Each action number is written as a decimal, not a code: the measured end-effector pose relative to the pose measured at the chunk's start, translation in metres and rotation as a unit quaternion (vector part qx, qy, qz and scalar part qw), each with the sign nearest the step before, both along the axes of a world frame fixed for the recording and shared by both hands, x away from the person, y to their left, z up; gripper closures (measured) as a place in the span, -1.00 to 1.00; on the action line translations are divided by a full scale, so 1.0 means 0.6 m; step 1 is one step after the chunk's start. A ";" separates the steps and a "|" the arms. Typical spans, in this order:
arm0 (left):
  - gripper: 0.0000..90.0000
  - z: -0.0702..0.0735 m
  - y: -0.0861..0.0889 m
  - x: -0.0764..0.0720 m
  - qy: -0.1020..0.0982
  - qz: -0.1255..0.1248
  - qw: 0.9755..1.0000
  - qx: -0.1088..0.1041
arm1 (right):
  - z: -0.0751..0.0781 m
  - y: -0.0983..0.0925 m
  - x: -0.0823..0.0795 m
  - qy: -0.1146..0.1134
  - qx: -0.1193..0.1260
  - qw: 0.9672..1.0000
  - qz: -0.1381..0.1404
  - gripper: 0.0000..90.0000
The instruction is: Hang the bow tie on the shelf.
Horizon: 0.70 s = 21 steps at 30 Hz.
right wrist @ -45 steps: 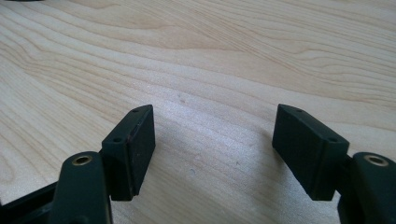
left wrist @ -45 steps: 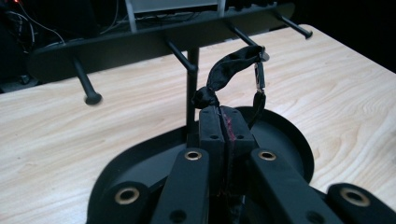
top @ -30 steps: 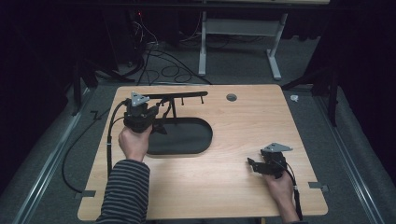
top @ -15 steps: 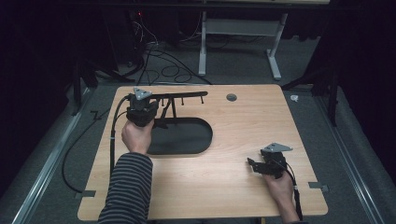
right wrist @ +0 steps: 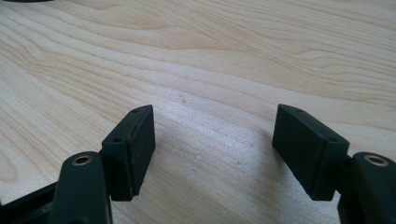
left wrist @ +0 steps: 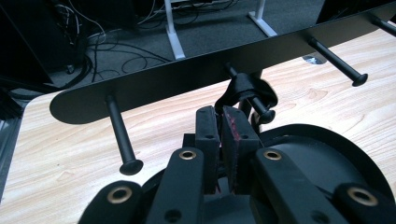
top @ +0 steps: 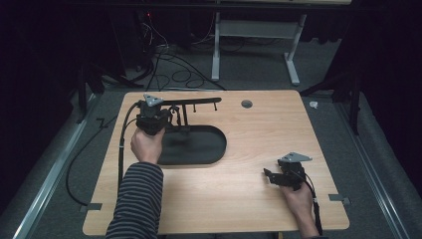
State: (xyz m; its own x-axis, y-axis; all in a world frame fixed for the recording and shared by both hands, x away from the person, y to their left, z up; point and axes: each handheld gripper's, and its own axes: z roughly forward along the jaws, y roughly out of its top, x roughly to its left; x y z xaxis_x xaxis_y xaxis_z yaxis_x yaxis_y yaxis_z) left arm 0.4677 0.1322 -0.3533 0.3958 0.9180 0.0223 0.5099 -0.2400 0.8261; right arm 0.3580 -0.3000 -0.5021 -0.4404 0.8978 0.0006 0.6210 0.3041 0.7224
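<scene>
Left gripper (left wrist: 219,135): moved up to rack (left wrist: 196,77) within 1 second, jaws pinched near strap (left wrist: 243,91) on peg; hold unclear. Right gripper (right wrist: 215,149): wide, empty, unmoved on table (right wrist: 233,46).

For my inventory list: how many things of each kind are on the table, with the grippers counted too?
Grippers: 2 (left, right)
Rack: 1
Band: 1
Total: 4
</scene>
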 end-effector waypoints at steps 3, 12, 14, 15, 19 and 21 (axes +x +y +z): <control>0.85 0.001 -0.001 -0.003 -0.003 -0.002 1.000 -0.001 | 0.000 0.000 0.000 0.000 0.000 1.000 0.000 -0.30; 0.75 0.006 -0.006 -0.016 -0.008 -0.014 1.000 0.000 | 0.000 0.001 0.000 -0.001 -0.003 1.000 0.002 -0.30; 0.72 0.008 -0.008 -0.020 -0.012 -0.016 1.000 0.001 | 0.000 0.001 0.000 -0.001 -0.003 1.000 0.002 -0.30; 0.72 0.009 -0.008 -0.022 -0.015 -0.017 1.000 -0.001 | 0.000 0.001 0.000 -0.001 -0.003 1.000 0.002 -0.30; 0.69 0.010 -0.005 -0.029 -0.016 -0.021 1.000 -0.007 | 0.000 0.001 0.000 -0.001 -0.003 1.000 0.003 -0.30; 0.67 0.010 -0.002 -0.030 -0.013 -0.021 1.000 -0.010 | 0.000 0.001 0.000 -0.001 -0.003 1.000 0.003 -0.30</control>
State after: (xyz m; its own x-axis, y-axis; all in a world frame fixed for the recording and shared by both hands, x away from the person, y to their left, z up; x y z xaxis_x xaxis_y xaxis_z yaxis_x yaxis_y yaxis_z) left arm 0.4498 0.1311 -0.3476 0.4329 0.9013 0.0149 0.4779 -0.2434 0.8440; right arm 0.3579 -0.2994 -0.5022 -0.4457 0.8952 -0.0057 0.6176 0.3121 0.7219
